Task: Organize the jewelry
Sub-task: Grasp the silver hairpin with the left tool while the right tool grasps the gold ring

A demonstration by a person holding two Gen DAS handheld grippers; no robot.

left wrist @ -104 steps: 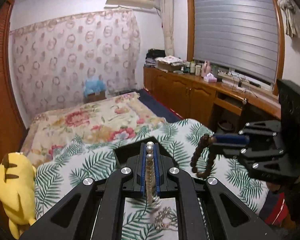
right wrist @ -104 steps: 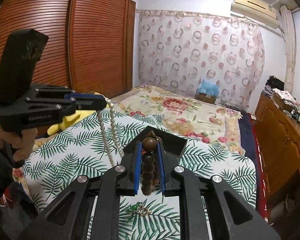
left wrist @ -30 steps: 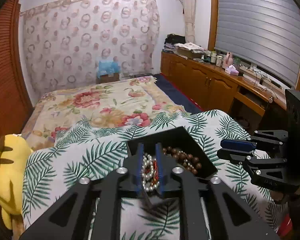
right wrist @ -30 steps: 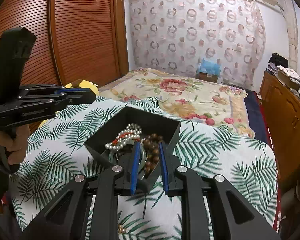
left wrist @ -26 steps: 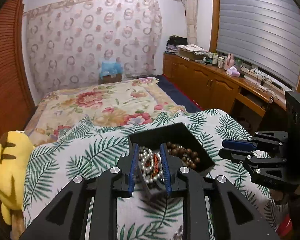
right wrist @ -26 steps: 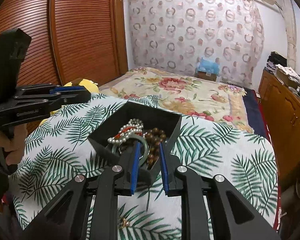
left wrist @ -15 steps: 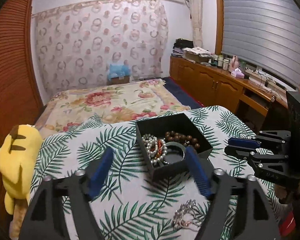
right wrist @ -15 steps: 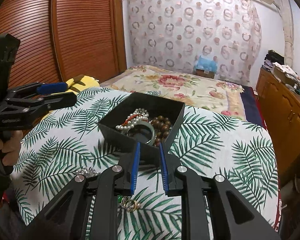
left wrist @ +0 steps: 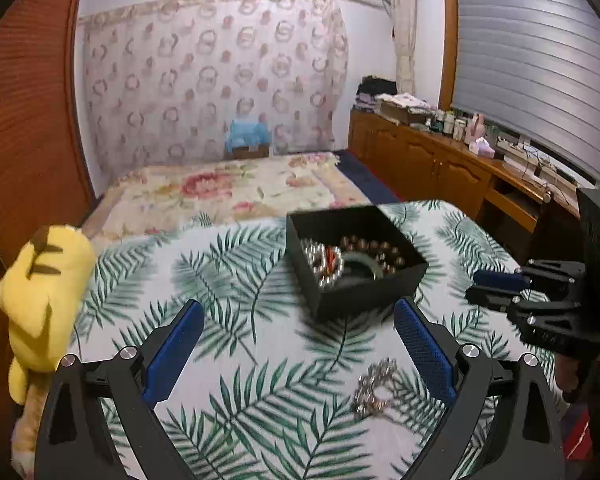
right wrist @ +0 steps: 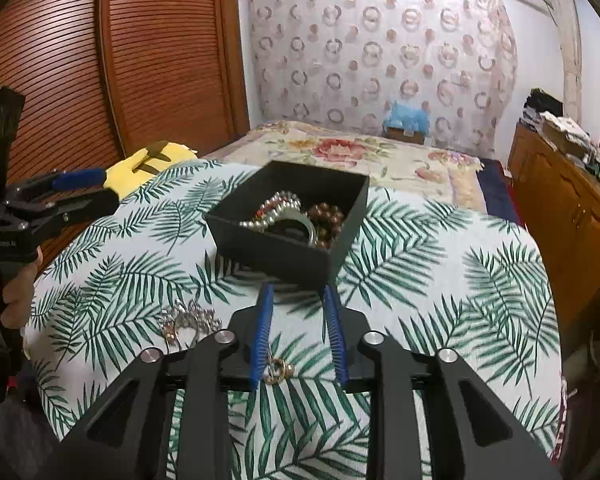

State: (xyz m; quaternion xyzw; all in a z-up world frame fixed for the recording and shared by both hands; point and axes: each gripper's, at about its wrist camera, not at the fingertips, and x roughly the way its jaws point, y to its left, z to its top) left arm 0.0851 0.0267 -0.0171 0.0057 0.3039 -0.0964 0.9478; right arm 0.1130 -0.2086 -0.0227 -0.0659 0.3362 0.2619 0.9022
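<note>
A black open box [left wrist: 364, 304] [right wrist: 276, 256] stands on the palm-leaf cloth. It holds a pearl necklace [left wrist: 320, 260] [right wrist: 276, 206], brown wooden beads [left wrist: 376, 248] [right wrist: 328, 220] and a grey-green bangle [left wrist: 356, 270] [right wrist: 300, 220]. A silver jewelry piece [left wrist: 374, 386] [right wrist: 188, 322] lies on the cloth in front of the box. A small gold piece [right wrist: 277, 369] lies between my right gripper's fingers. My left gripper [left wrist: 296, 316] is wide open and empty, short of the box. My right gripper [right wrist: 298, 294] is open and empty, its tips just short of the box.
A yellow plush toy [left wrist: 40, 300] [right wrist: 148, 164] lies at the cloth's left edge. Beyond is a flowered bed [left wrist: 228, 188]. Wooden cabinets [left wrist: 440, 172] run along the right wall and a slatted wardrobe [right wrist: 100, 60] along the left.
Both grippers dropped their necklaces into the box and drew back. The left gripper opened wide; the right opened a little more. The silver and gold pieces came into view.
</note>
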